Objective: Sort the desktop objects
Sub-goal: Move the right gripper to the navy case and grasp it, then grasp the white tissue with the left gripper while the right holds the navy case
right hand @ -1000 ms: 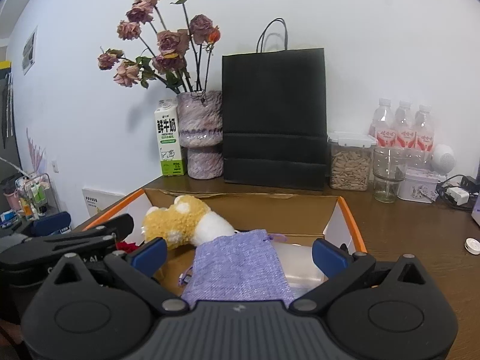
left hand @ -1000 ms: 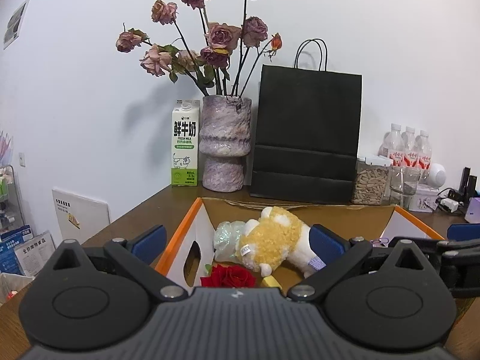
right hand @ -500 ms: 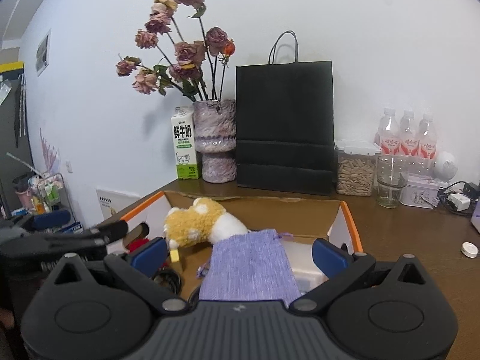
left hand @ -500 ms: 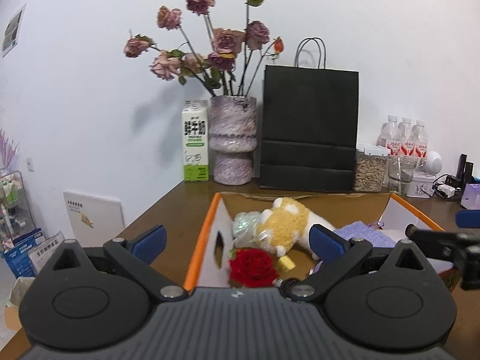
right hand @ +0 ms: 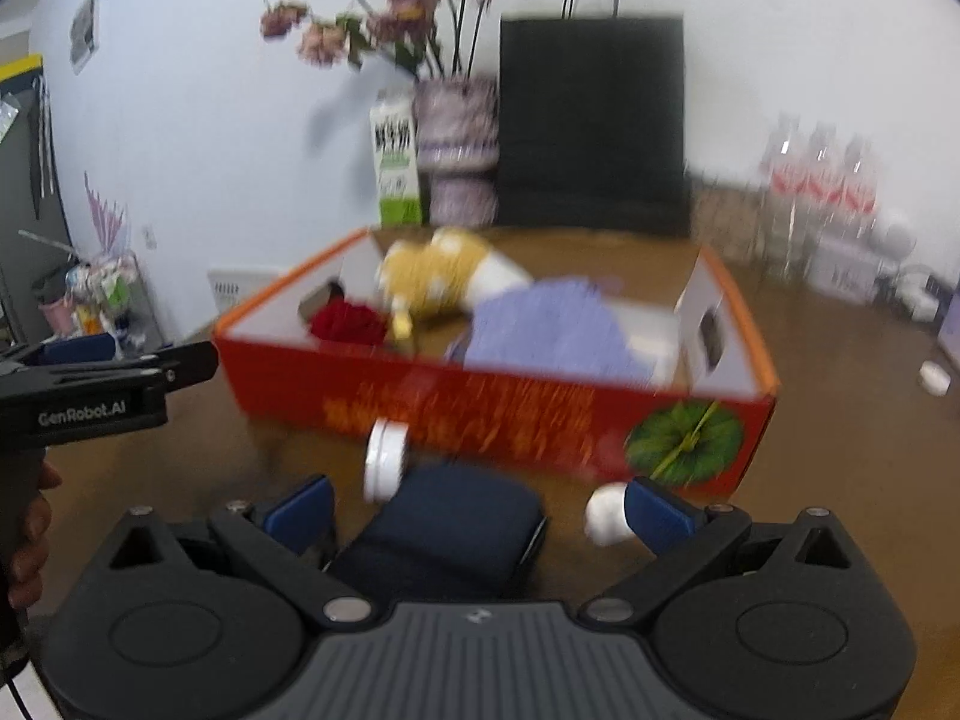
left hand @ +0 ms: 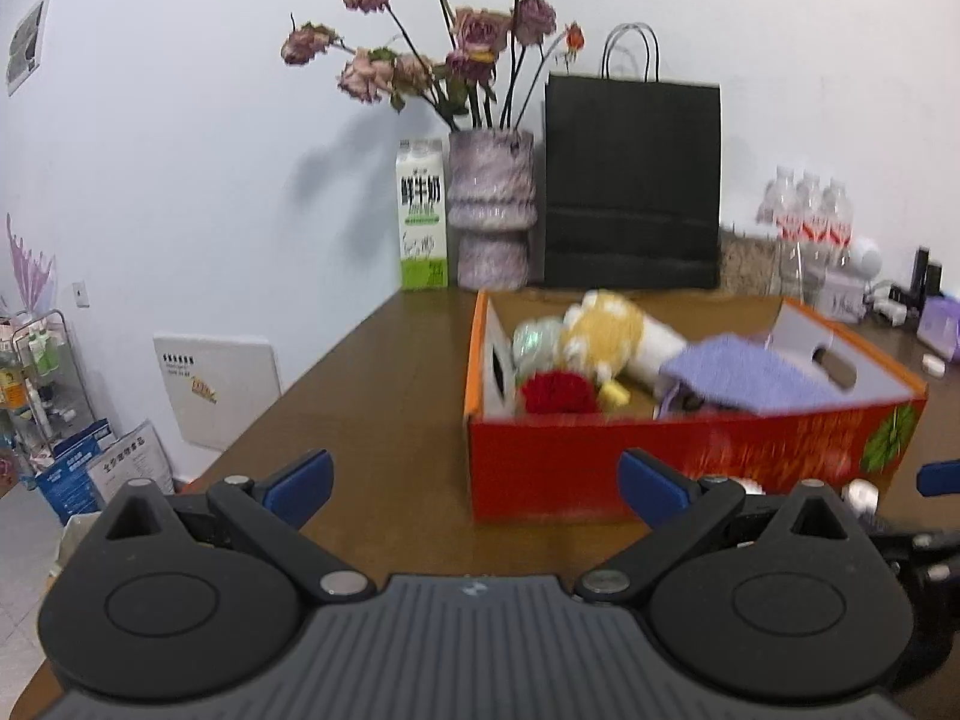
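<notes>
Hovering low with its jaws spread wide and empty, the right gripper point(right hand: 477, 510) frames a dark blue case point(right hand: 444, 531), with a white jar point(right hand: 385, 455) and a white cap point(right hand: 607, 515) just beside it. Closing now risks knocking either one rolling. The left gripper point(left hand: 474, 483) hangs wide and empty too. Beyond, the red box point(right hand: 498, 402) already holds a plush toy point(right hand: 435, 267), red rose point(right hand: 348, 321) and purple pouch point(right hand: 552, 330); motion blur makes aim uncertain.

Table point(left hand: 372, 396): brown wood, smooth, slight sheen. Box point(left hand: 690, 456): printed red cardboard, plain brown inside. Toy point(left hand: 606, 324): fuzzy yellow plush. Pouch point(left hand: 750, 375): woven lilac cloth. Bag point(left hand: 630, 180): matt black paper. Vase point(left hand: 492, 204): mottled, glossy. Case point(right hand: 444, 534): dark, matt.
</notes>
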The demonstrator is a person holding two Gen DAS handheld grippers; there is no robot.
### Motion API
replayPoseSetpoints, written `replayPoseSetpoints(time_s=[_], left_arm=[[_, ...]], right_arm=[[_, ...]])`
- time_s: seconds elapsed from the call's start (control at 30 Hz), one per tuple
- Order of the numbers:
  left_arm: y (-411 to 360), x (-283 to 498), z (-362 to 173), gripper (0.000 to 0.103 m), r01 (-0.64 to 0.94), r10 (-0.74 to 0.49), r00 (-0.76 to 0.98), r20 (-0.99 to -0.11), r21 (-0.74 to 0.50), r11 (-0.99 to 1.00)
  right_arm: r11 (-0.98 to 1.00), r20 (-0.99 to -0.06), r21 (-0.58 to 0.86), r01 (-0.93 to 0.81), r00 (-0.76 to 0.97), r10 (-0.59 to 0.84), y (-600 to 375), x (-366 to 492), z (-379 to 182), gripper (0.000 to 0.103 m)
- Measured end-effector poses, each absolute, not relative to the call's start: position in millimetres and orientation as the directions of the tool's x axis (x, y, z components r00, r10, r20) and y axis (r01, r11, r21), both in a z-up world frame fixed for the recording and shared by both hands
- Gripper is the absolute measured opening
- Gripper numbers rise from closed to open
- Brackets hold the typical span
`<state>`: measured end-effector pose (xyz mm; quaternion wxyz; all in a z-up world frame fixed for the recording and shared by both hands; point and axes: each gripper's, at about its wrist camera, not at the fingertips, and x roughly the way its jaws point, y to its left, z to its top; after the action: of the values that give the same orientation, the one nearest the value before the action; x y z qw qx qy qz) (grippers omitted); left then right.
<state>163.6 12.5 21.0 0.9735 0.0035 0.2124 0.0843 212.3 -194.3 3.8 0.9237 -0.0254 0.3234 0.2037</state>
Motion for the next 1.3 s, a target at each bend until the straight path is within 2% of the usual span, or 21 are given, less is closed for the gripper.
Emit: replayPoseSetpoints(time_s=[0.17, 0.23, 0.3, 0.5, 0.57, 0.67, 0.8, 1.3], left_arm=[[19, 153, 14, 0.103, -0.157, 0.160, 0.883, -0.440, 0.044, 0.987], [20, 153, 13, 0.103, -0.156, 0.161, 0.877, -0.452, 0.048, 0.987], [21, 155, 12, 0.103, -0.149, 0.153, 0.871, -0.468, 0.046, 0.988], [21, 162, 8, 0.103, -0.090, 0.090, 0.846, -0.526, 0.026, 0.996], [20, 164, 7, 0.103, -0.077, 0.075, 0.839, -0.539, 0.019, 0.997], [21, 164, 7, 0.103, -0.062, 0.059, 0.834, -0.548, 0.013, 0.998], [21, 161, 9, 0.103, -0.057, 0.054, 0.837, -0.545, 0.012, 0.998], [-12, 153, 12, 0.103, 0.033, -0.024, 0.825, -0.565, 0.006, 0.999]], right_arm=[[0.925, -0.682, 0.093, -0.368, 0.654, 0.329, -180, 220, -2, 0.103], [0.935, -0.713, 0.090, -0.344, 0.633, 0.302, -174, 227, -6, 0.099], [0.945, -0.736, 0.089, -0.315, 0.618, 0.275, -171, 234, -9, 0.089], [0.953, -0.777, 0.101, -0.287, 0.576, 0.256, -164, 239, -17, 0.080], [0.956, -0.775, 0.085, -0.282, 0.584, 0.241, -162, 239, -17, 0.078], [0.951, -0.758, 0.116, -0.288, 0.593, 0.272, -166, 236, -14, 0.069], [0.947, -0.740, 0.141, -0.289, 0.605, 0.295, -174, 229, -13, 0.065], [0.947, -0.623, 0.195, -0.255, 0.713, 0.321, -234, 199, 14, 0.065]])
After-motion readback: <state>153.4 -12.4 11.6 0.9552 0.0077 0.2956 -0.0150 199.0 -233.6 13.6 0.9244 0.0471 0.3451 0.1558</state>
